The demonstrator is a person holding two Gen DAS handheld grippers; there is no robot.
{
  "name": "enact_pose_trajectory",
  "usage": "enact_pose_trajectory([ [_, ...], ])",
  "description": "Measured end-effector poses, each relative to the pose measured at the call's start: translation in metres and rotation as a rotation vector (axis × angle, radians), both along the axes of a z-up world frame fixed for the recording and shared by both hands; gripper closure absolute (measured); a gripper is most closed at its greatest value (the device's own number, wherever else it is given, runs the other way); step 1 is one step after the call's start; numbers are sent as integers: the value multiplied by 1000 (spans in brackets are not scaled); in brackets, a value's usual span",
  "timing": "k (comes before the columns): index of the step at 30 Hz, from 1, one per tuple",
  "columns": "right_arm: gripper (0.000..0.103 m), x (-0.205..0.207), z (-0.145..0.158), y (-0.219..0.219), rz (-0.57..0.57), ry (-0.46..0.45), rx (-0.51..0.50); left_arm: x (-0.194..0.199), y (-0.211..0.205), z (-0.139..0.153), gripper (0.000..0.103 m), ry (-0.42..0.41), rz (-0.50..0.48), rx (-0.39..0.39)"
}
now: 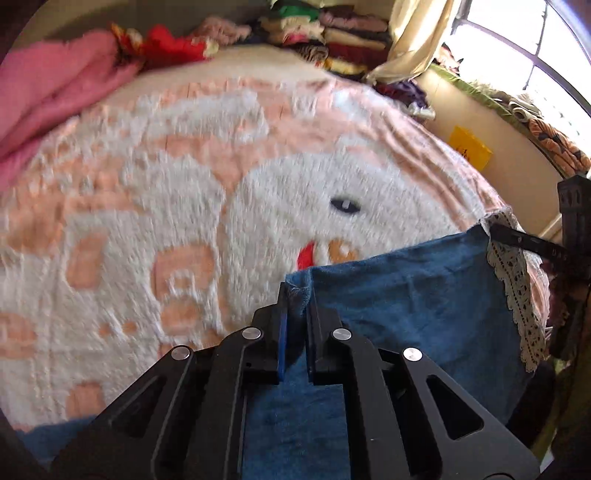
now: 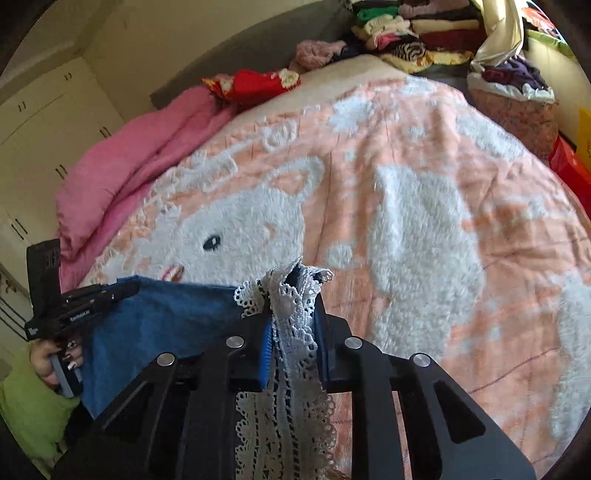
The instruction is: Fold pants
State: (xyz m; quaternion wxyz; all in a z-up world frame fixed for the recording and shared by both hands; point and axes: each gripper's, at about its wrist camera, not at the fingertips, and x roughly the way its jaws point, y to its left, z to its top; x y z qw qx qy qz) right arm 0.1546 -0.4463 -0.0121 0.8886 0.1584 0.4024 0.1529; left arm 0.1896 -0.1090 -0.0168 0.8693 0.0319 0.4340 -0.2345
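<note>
The blue pants (image 1: pixel 413 291) with a white lace trim (image 1: pixel 517 291) hang stretched between my two grippers above the bed. My left gripper (image 1: pixel 295 299) is shut on one blue corner of the top edge. My right gripper (image 2: pixel 291 291) is shut on the other corner, where the lace trim (image 2: pixel 288 321) bunches between its fingers. The blue cloth (image 2: pixel 166 317) spans from it to the left gripper (image 2: pixel 122 291), seen at the left of the right wrist view. The right gripper shows at the right edge of the left wrist view (image 1: pixel 495 230).
A peach and white fluffy blanket (image 2: pixel 406 206) covers the bed below. A pink quilt (image 2: pixel 125 162) lies along its far left side. Stacks of folded clothes (image 2: pixel 417 29) sit at the bed's far end. A window (image 1: pixel 535 48) is at the right.
</note>
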Motion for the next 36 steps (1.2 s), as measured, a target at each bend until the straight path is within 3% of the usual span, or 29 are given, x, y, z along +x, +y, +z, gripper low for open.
enact_pose_trajectory([
  [3, 86, 9, 6, 4, 4, -21, -70, 9, -5, -4, 101, 3, 11, 16],
  [6, 84, 24, -10, 7, 2, 39, -127, 15, -8, -18, 101, 25, 26, 35],
  [10, 80, 30, -29, 4, -19, 67, -124, 17, -7, -30, 98, 20, 38, 39],
  [12, 75, 28, -28, 2, -32, 62, -120, 17, -3, -30, 96, 22, 40, 20],
  [14, 63, 21, -21, 3, -51, 41, -152, 16, 1, -25, 95, 24, 48, -3],
  [17, 51, 2, -1, 2, -103, -18, -221, 3, 16, -6, 77, -19, 84, -19],
  [20, 49, -28, 21, -1, -142, -93, -221, -20, 40, 16, 70, -78, 138, -5],
  [24, 41, -67, 29, 25, -71, -113, -247, -53, 75, 24, 62, -73, 199, -20],
  [26, 36, -79, 25, 43, -16, -99, -276, -71, 86, 19, 57, -57, 212, 11],
  [28, 29, -87, 16, 62, 36, -74, -280, -80, 92, 9, 40, -28, 222, 58],
  [30, 26, -87, 5, 75, 67, -36, -294, -86, 96, -2, 30, -23, 245, 126],
  [32, 26, -85, -2, 86, 84, -4, -321, -86, 102, -13, 30, -3, 266, 179],
  [36, 27, -80, -25, 86, 52, 119, -437, -84, 118, -20, 30, 12, 270, 136],
])
